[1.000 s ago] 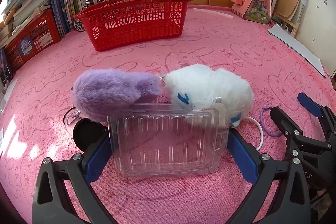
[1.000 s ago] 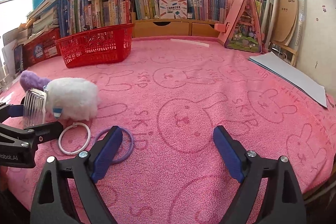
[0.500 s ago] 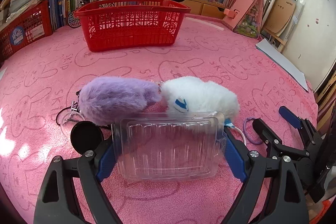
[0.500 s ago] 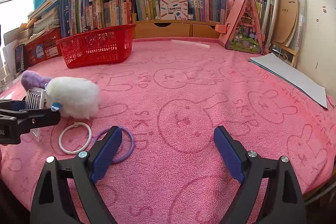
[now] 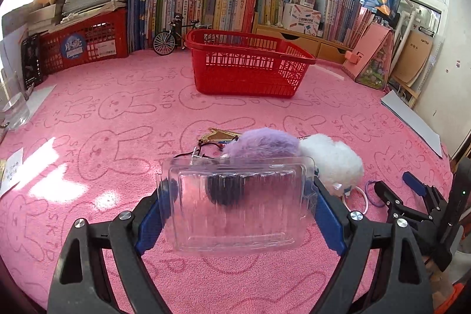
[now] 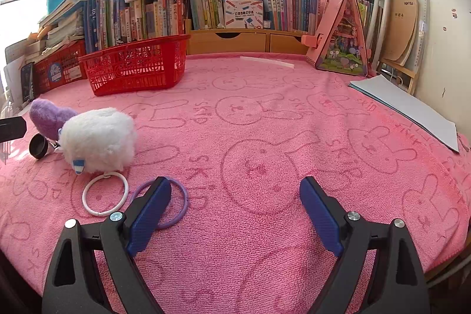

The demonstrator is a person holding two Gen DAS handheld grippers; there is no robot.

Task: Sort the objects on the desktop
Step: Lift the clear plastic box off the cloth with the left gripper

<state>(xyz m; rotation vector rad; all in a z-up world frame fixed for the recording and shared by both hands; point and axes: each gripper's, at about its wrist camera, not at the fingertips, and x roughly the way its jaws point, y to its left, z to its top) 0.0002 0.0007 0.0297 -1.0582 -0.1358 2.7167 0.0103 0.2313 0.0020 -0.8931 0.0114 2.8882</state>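
My left claw is clamped on a clear plastic tray — 1 blue pad on each short side, dead centre in the lower half of the left wrist view, lifted clear of the pink cloth. It looks thin and very light, and I judge it will flex or crackle if I squeeze harder; its walls are smooth, so it could slip or twist between the pads. Holding it across the 2 short edges, by the stiffer rim, seems the safest place. The red basket sits in the upper middle of the frame, well apart from the tray, and looks the likely place for it.

My right claw stands wide open with nothing between its pads, low over the cloth at the bottom of its own view; a purple ring lies partly behind its left-of-frame finger, just beside a white ring.

Hard to make out: the tray blurs a dark round thing behind it — I cannot tell what that is. The purple fluffy toy and the white fluffy toy are partly covered by the tray's top edge, and the basket's inside is hidden.
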